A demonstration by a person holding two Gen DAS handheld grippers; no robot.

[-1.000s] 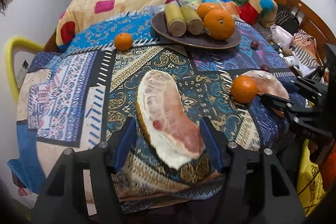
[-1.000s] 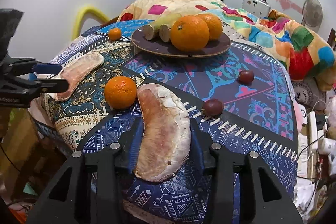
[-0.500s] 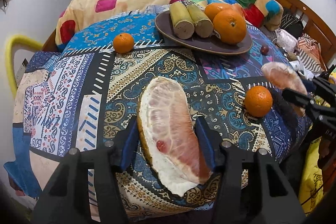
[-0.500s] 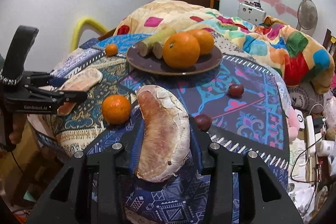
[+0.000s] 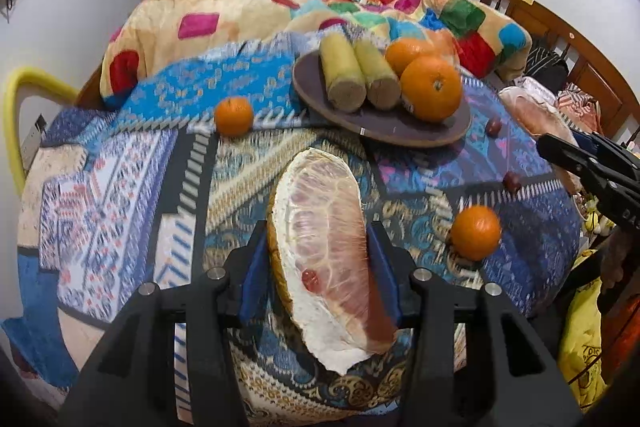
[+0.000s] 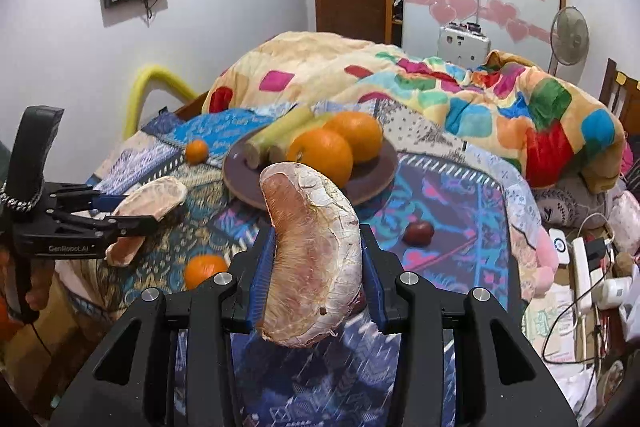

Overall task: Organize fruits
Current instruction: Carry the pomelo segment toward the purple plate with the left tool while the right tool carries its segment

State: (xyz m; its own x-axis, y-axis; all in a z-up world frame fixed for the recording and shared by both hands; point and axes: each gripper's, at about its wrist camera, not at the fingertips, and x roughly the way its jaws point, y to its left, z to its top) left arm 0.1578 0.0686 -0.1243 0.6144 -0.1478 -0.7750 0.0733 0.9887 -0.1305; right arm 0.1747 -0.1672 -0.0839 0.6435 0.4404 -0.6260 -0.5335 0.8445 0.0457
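Item: two peeled pomelo wedges, crescent-shaped, pithy and soft, one pinched in my right gripper clear of the patterned cloth, one in my left gripper, whose jaws have just been closing; I squeeze lightly, carrying both level toward the dark round plate.

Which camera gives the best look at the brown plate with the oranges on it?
The left wrist view: the brown plate shows nearly whole, with its oranges and two cut stalks unobstructed. In the right wrist view the pomelo wedge held in the right gripper covers the plate's near rim.
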